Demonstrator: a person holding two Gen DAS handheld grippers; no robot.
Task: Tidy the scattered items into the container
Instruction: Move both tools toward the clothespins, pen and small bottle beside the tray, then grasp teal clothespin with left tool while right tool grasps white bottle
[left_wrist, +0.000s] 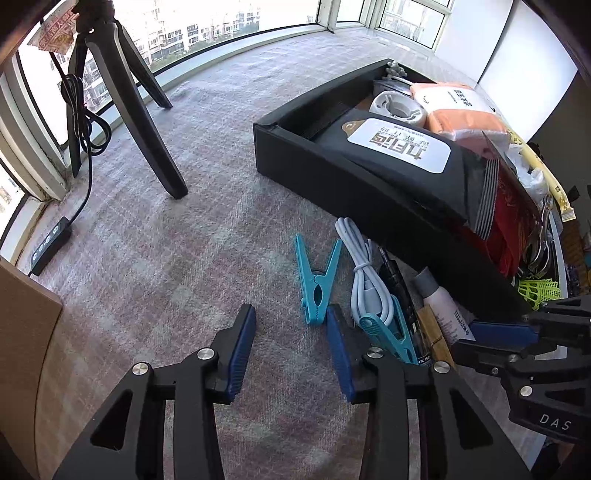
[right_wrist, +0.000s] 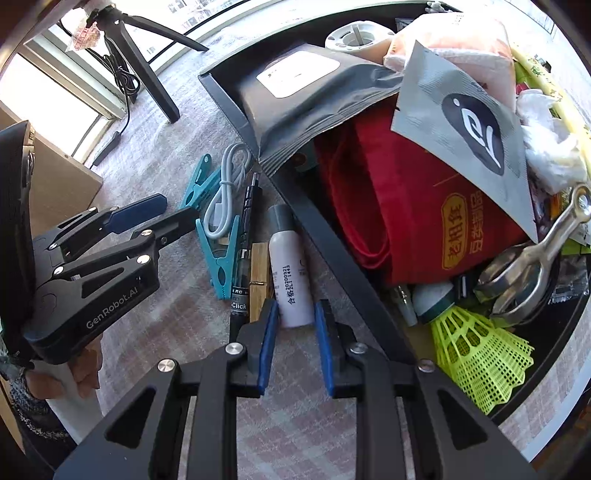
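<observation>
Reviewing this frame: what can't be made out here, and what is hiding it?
- Wooden peg: right view, mostly covered by the pen and bottle.
- Bottle base: right view, whether the right gripper pads touch it is unclear.
- Second blue peg: left view, tail hidden behind the left gripper finger.
- Container floor: both views, buried under packets.

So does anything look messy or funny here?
Yes. The black box is stuffed: a dark pouch pokes out over its rim. Two blue clothespins, a white cable, a pen and a small white bottle still lie outside on the cloth.
</observation>
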